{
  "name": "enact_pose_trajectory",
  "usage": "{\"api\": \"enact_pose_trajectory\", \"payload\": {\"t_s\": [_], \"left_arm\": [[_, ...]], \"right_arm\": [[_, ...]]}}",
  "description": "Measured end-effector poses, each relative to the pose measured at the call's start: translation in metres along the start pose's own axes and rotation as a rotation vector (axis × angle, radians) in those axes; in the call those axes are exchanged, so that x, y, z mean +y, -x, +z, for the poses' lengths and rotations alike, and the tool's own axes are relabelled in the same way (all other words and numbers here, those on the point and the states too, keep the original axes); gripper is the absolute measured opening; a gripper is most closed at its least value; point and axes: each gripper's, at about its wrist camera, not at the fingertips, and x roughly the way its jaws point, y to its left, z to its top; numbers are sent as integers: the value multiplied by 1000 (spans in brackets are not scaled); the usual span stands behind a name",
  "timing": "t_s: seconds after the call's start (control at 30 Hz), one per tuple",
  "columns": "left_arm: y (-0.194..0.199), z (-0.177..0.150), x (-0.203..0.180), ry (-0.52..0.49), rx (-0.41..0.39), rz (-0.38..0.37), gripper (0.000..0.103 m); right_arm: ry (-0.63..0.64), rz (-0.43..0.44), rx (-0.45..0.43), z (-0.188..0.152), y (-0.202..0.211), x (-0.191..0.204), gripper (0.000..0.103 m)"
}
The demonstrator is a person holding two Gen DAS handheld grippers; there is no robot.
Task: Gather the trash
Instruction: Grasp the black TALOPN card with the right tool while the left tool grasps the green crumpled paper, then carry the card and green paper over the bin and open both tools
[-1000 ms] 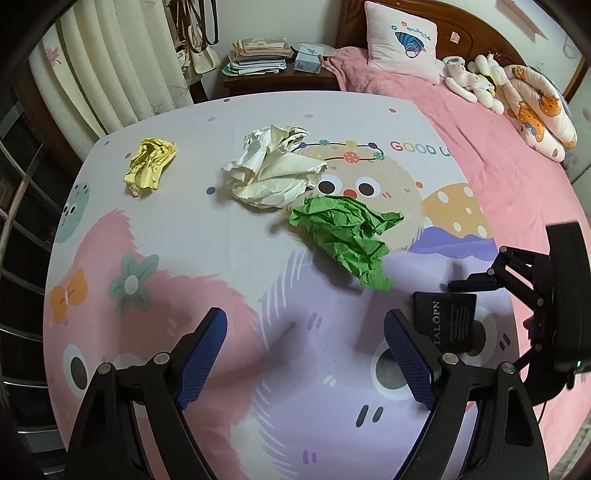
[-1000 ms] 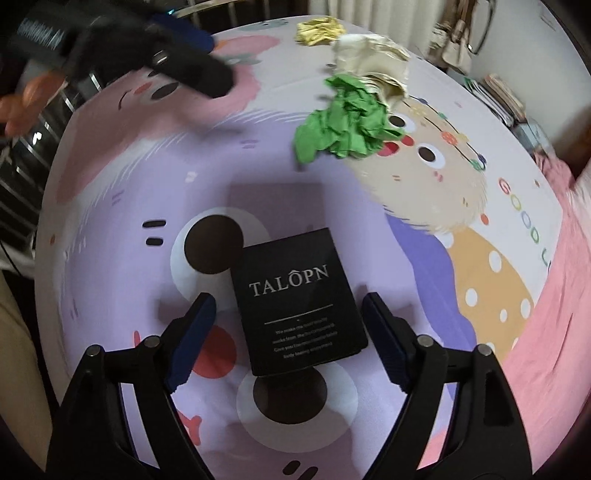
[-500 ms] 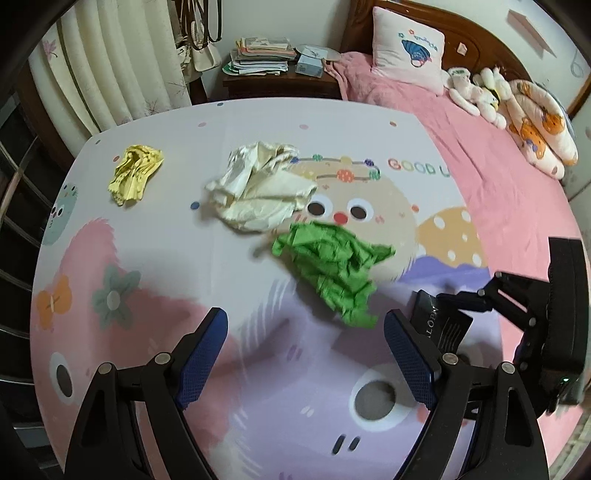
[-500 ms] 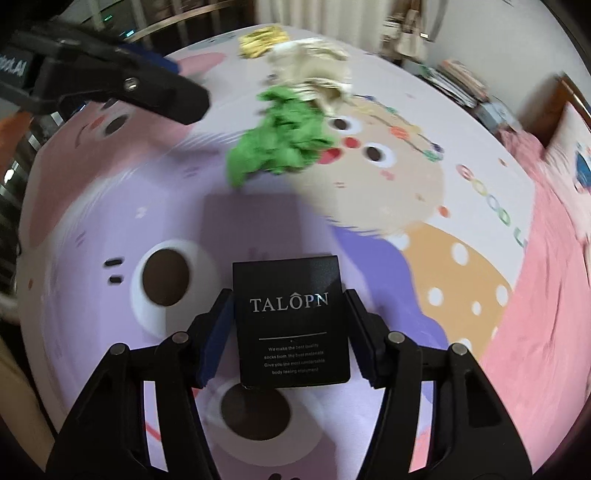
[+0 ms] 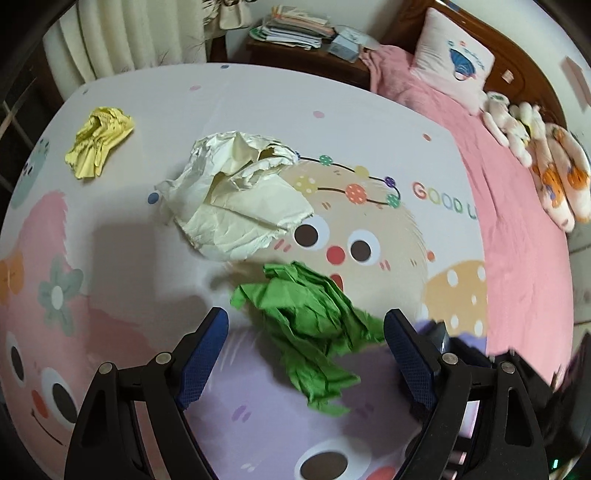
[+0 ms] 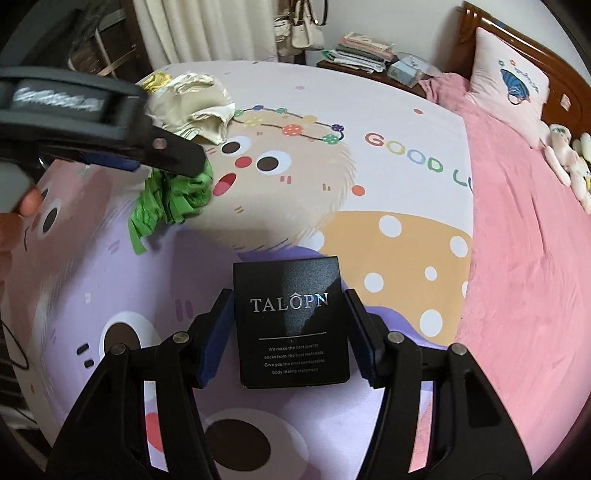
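My right gripper [image 6: 289, 297] is shut on a black "TALOPN" box [image 6: 291, 325], a blue pad pressed to each side of it, just above the cartoon-printed tablecloth [image 6: 369, 184]. My left gripper [image 5: 306, 321] hangs open over a crumpled green paper [image 5: 314, 354], which lies between its fingers without touching the pads; the jaws are closing slightly. Beyond it lie a crumpled cream paper [image 5: 236, 199] and, at the far left, a crumpled yellow paper [image 5: 99, 140]. In the right wrist view, a left finger [image 6: 177, 155] covers part of the green paper [image 6: 166, 199].
A bed with a pink blanket [image 5: 517, 221], a pillow [image 5: 454, 62] and plush toys [image 5: 554, 173] borders the table on the right. Behind it stand a nightstand with stacked books [image 5: 295, 33] and a curtain [image 5: 140, 40]. A metal rail [image 6: 107, 55] runs along the left.
My right gripper shut on the black box and lifted it slightly. My left gripper travelled toward the green paper, which now sits between its fingers.
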Motion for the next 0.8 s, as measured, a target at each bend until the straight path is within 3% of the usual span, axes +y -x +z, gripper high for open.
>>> {"api": "enact_pose_trajectory", "payload": {"t_s": [0.07,0.13,0.27,0.57,0.8], "left_arm": [[-8,2,-2,9,6,3,68],[-16,1,-4,12,26,-8,61],[-17,-4,-12,-13,-7,-19,45],[9,-27,-15,-136,-69,19,39],[55,-71,11,-217,-87,43,39]], "right_arm": [[-15,-5,-5,-3,4,0,55],[-30,-9,-6,-4,6,1,55],[-56,-14,-3,-9,11,1,55],[-112,-5,0,-18,26,11,54],[-153,13,-18,-33,56,41,54]]}}
